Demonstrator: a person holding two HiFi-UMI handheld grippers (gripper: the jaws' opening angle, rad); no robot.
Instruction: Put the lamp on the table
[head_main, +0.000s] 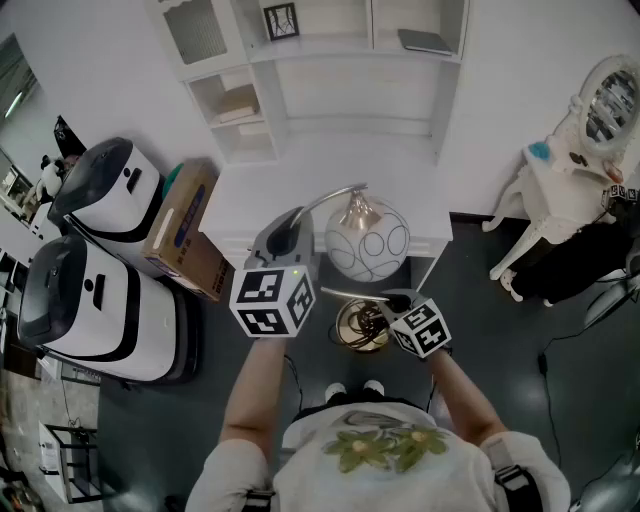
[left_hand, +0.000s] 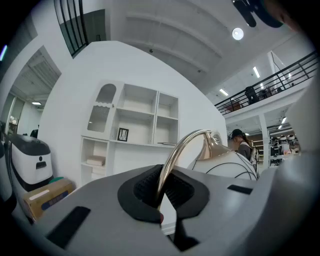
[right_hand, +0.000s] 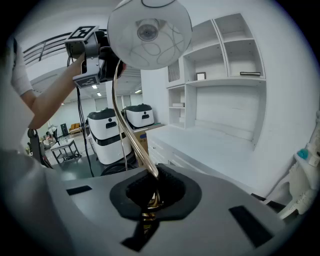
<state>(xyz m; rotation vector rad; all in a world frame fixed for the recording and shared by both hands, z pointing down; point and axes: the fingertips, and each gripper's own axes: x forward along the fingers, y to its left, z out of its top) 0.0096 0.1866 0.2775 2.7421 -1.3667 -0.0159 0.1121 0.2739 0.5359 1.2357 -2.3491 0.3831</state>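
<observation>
Both my left gripper and right gripper pinch the brass-stemmed, white-globed lamp. Mid-carry, I'd say; next, base down on the white table at twelve o'clock.

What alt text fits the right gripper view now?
The right gripper is shut on the lamp's brass stem low down. The stem curves up to a white globe shade, with the left gripper clamping it just below. A white table and shelves stand behind.

Bare white table ahead, cardboard box at left
</observation>
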